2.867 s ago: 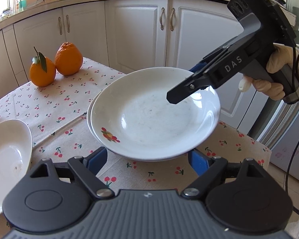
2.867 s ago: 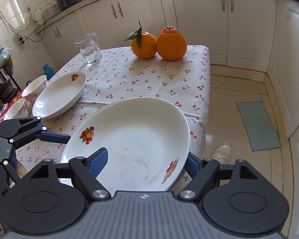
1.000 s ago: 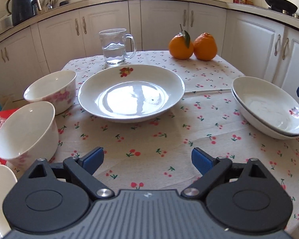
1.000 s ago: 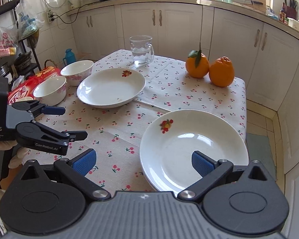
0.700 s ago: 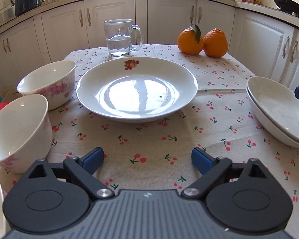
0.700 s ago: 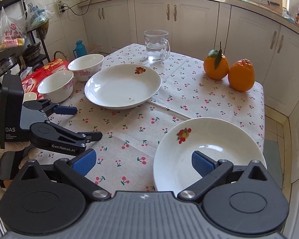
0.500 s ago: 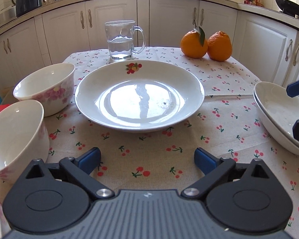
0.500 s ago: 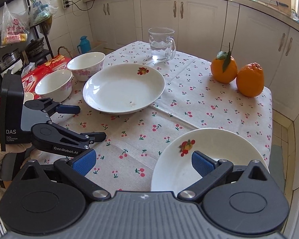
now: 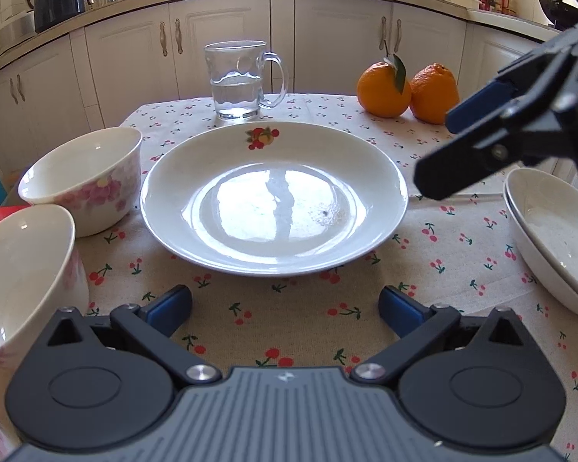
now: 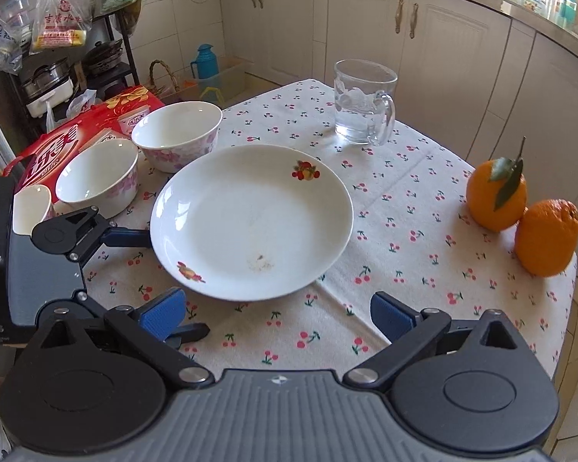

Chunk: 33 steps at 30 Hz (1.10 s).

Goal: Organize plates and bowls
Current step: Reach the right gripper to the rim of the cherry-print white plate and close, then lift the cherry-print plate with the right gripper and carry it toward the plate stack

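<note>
A white plate with fruit prints (image 9: 273, 200) (image 10: 250, 219) lies alone mid-table. Two more plates sit stacked (image 9: 551, 231) at the right edge. Two flowered bowls (image 9: 84, 177) (image 9: 19, 269) stand left of the single plate, also seen as the far bowl (image 10: 177, 134) and the near bowl (image 10: 96, 181). My left gripper (image 9: 285, 304) (image 10: 177, 285) sits just short of the plate's near rim, its jaws opening with nothing between them. My right gripper (image 10: 277, 312) (image 9: 443, 150) hovers open at the plate's right side, holding nothing.
A glass mug of water (image 9: 239, 81) (image 10: 366, 104) stands behind the plate. Two oranges (image 9: 383, 88) (image 10: 497, 196) lie at the far right. A red box (image 10: 57, 146) and a small white cup (image 10: 31, 211) sit beside the bowls. Cabinets surround the table.
My right gripper swung left, off the stacked plates and toward the single plate. My left gripper closed in on that plate and its jaws spread wider.
</note>
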### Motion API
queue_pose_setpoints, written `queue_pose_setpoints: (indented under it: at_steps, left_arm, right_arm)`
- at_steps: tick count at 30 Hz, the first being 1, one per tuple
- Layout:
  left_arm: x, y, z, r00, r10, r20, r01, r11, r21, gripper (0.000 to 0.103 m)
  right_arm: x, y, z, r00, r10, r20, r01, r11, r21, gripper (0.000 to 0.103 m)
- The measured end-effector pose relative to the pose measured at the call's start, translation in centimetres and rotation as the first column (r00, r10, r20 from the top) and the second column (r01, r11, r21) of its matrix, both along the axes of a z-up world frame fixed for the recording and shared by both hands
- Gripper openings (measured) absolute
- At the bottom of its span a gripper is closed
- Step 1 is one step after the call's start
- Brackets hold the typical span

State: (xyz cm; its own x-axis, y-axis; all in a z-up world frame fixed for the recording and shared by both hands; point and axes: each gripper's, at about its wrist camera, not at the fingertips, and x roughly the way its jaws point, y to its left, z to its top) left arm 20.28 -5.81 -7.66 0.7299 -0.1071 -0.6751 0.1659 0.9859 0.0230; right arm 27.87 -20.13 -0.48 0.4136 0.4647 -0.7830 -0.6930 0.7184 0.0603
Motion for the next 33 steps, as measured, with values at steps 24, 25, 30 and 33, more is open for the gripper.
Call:
queue_pose_setpoints:
  at_steps: [24, 25, 30, 33]
  left_arm:
    - [0.7, 0.4, 0.0, 0.999, 0.008, 0.043, -0.008, 1.0, 0.0, 0.085]
    - [0.8, 0.4, 0.0, 0.999, 0.011, 0.043, -0.011, 1.0, 0.0, 0.085]
    - [0.9, 0.5, 0.0, 0.999, 0.011, 0.047, -0.011, 1.0, 0.0, 0.082]
    - [0.8, 0.5, 0.1, 0.999, 0.01, 0.047, -0.01, 1.0, -0.001, 0.082]
  right_arm:
    - [14.0, 5.6, -4.2, 0.974, 0.181, -0.14, -0.177, 0.984, 0.037, 0.09]
    - [14.3, 5.7, -4.4, 0.971, 0.187, -0.15, -0.182, 0.982, 0.043, 0.086]
    - [15.4, 6.2, -4.6, 0.955, 0.233, -0.184, -0.218, 0.971, 0.097, 0.079]
    - [15.6, 6.7, -4.7, 0.946, 0.253, -0.203, -0.239, 0.967, 0.089, 0.077]
